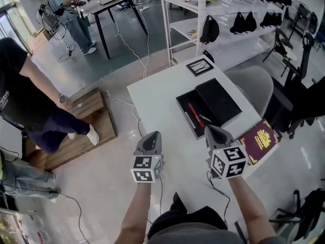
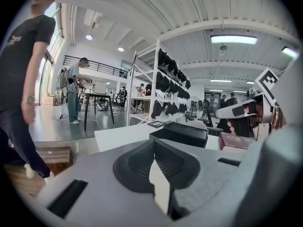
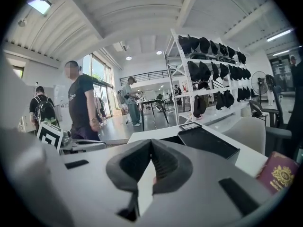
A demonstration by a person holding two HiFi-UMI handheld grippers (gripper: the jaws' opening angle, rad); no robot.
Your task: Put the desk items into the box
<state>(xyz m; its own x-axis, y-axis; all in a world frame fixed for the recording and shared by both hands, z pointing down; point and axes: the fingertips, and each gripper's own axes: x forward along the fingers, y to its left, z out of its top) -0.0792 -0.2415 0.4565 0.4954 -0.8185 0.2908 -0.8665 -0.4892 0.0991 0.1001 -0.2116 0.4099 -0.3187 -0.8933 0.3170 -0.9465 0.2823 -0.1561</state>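
Observation:
A black box (image 1: 181, 105) lies open on the white table (image 1: 157, 95), with its lid (image 1: 218, 101) resting along the right side. Inside it lie a red pen (image 1: 196, 116) and a slimmer pen beside it. A maroon passport (image 1: 260, 140) lies at the table's right edge, just right of my right gripper (image 1: 216, 134). That gripper is shut with nothing between its pads, near the box's front end. My left gripper (image 1: 151, 141) is also shut and empty, over the table to the left of the box. The left gripper view shows the box (image 2: 180, 134) and the passport (image 2: 234, 141) ahead.
A small black framed card (image 1: 199, 66) lies at the table's far end. A person in a black shirt (image 1: 30, 95) stands to the left by a wooden crate (image 1: 86, 121). A white shelf with black bags (image 1: 223, 14) stands behind, with a grey chair (image 1: 254, 83) on the right.

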